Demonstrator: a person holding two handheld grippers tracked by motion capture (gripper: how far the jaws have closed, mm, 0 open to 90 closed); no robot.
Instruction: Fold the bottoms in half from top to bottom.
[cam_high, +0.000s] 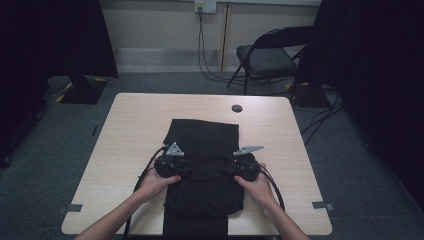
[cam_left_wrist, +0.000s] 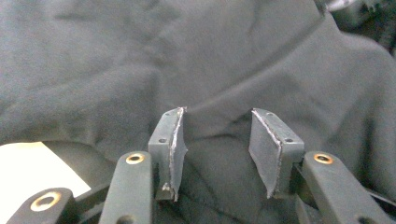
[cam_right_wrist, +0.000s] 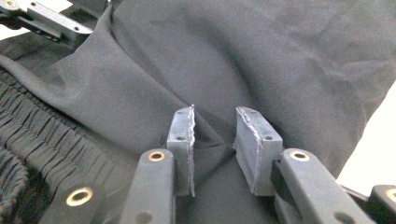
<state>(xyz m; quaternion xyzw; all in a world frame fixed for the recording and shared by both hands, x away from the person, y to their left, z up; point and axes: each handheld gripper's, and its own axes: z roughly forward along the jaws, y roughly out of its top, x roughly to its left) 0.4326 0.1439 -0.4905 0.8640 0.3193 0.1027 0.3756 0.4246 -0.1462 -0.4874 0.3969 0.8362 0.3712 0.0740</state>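
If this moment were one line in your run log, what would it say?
scene: black garment flat on table | left claw: open, fabric ridge between jaws | right claw: open, fabric fold between jaws | nothing lifted

Two bare forearms rise from the bottom edge of the high view, converging toward the lower centre of the frame; the left hand (cam_high: 152, 184) wraps the left gripper (cam_high: 189, 168) left of centre, the right hand (cam_high: 258, 186) wraps the right gripper (cam_high: 226, 170) right of centre, the two pointing inward at each other; in the left gripper view the jaws stand apart, pads (cam_left_wrist: 176, 151) facing; in the right gripper view the jaws likewise stand parted.
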